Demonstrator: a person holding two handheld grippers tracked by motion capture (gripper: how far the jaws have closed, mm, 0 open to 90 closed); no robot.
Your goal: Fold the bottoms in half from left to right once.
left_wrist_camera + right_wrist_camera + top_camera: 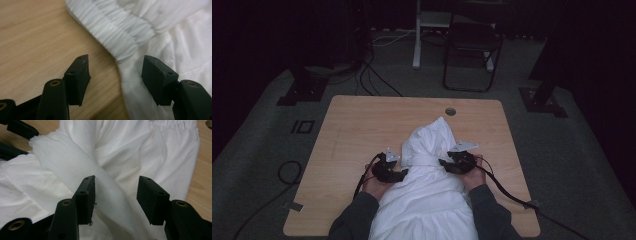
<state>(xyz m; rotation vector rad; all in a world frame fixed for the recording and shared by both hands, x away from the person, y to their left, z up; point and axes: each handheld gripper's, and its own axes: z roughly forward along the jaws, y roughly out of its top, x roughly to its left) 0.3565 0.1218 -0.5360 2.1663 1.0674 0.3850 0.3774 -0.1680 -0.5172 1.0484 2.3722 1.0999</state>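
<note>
Left tool (404, 172) and right tool (443, 163), jaws spread, pinching nothing, flank the white garment (427, 195) at its gathered waist, likely poised to regrip for folding. Garment lies on the worktop (362, 125), its near end draping off the near edge. No containers present.

The left gripper (115, 75) has its two black jaws standing apart over the wooden table (37, 37). The edge of a white garment (175, 42) runs between them, with its gathered, ribbed band (117, 32) just ahead. The right-hand jaw seems to rest against the cloth, while the other is over bare wood.
</note>
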